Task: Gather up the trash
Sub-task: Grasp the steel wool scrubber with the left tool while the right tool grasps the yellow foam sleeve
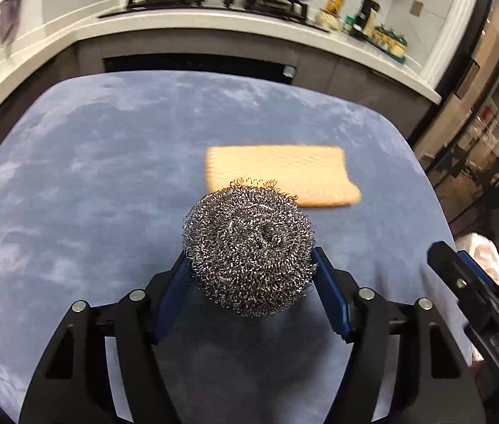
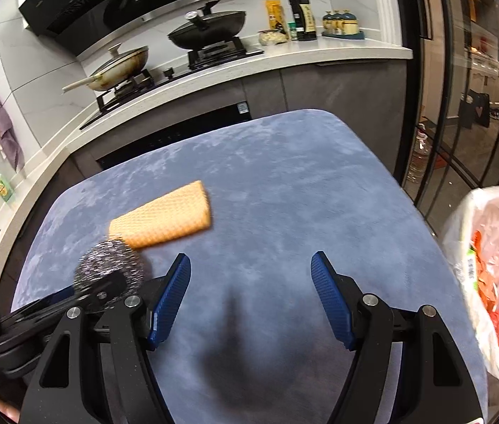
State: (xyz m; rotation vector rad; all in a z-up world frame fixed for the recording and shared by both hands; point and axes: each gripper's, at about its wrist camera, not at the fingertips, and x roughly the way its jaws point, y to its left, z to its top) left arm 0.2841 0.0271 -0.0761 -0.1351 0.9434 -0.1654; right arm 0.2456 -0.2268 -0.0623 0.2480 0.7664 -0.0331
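Note:
My left gripper is shut on a steel wool scrubber and holds it above the blue table. The scrubber also shows in the right wrist view, held at the left. An orange folded cloth lies flat on the table just beyond the scrubber; it also shows in the right wrist view. My right gripper is open and empty over the table's near middle. A bin with a white bag holding orange scraps stands past the table's right edge.
Behind the table runs a kitchen counter with a gas hob, a cream pan and a black wok. Bottles and jars stand at the counter's right end. Glass sliding doors are to the right.

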